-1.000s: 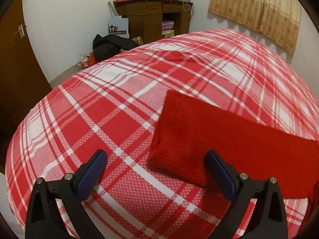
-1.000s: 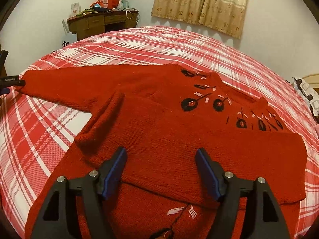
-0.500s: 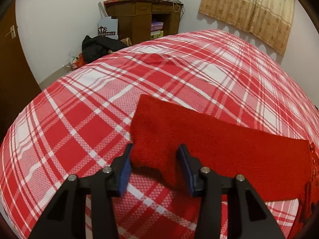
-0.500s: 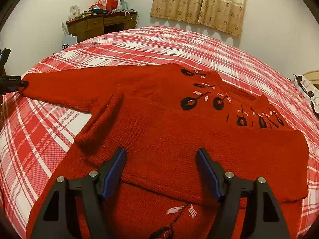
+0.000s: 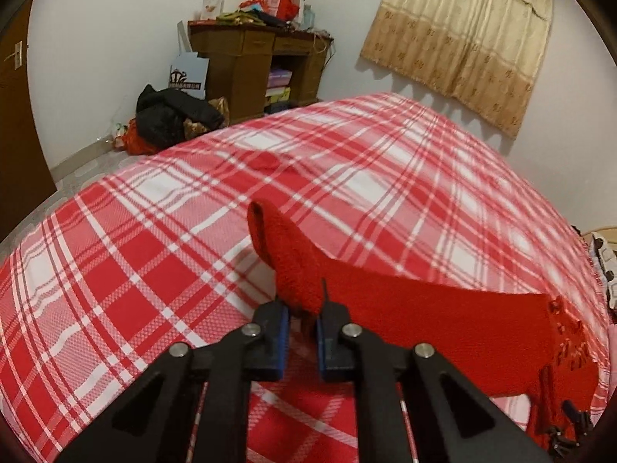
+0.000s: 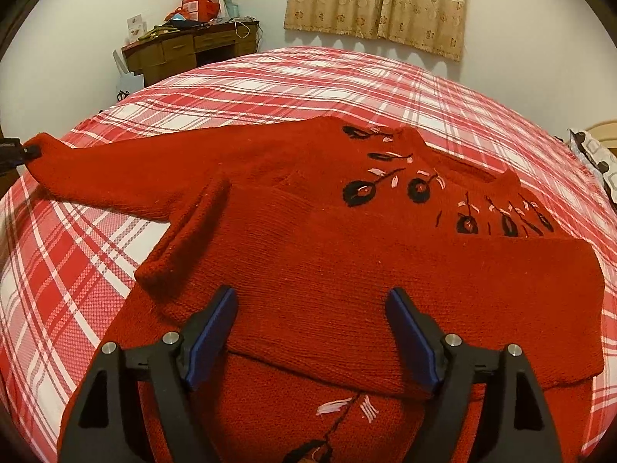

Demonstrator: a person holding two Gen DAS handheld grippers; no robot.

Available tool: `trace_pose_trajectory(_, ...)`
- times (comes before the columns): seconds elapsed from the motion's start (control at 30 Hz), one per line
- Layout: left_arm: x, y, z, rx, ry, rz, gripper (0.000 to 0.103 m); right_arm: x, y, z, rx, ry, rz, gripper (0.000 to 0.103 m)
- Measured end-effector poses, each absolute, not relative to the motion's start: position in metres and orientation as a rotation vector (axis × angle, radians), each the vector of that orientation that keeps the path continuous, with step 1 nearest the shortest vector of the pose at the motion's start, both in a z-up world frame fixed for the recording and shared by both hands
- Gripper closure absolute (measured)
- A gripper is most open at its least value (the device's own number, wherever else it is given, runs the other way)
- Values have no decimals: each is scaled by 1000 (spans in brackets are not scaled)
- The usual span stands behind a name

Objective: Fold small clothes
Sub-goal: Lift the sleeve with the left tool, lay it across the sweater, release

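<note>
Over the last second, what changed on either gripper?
The left gripper closed from wide open onto the cuff of the red sweater's outstretched sleeve and raised it off the plaid bedspread. The right gripper stayed open above the already folded sleeve; the sweater body did not shift.

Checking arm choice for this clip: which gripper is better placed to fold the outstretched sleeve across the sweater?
Left. The left gripper is shut on the cuff of the red knit sweater's outstretched sleeve, lifted off the bed. The right gripper hangs open above the already folded sleeve.
</note>
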State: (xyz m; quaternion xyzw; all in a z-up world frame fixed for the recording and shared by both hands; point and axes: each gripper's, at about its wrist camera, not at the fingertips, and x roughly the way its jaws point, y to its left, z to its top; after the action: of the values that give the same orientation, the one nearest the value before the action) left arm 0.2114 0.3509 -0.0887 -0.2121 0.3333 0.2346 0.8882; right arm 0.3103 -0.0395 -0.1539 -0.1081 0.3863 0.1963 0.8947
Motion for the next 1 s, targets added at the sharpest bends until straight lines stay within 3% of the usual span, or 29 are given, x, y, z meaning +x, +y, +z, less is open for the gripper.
trace_pose_trajectory(0.23, 212, 331, -62, -430, 649, 416, 92, 319, -47, -143, -97, 838, 423, 21)
trace_pose_trajectory(0.53, 206, 313, -40, -419, 606, 357, 92, 303, 12, -149, -352, 784, 455, 21)
trace_pose_trajectory(1.0, 218, 268, -12, -381, 572, 237, 92, 275, -49, -112, -200, 785, 529, 20)
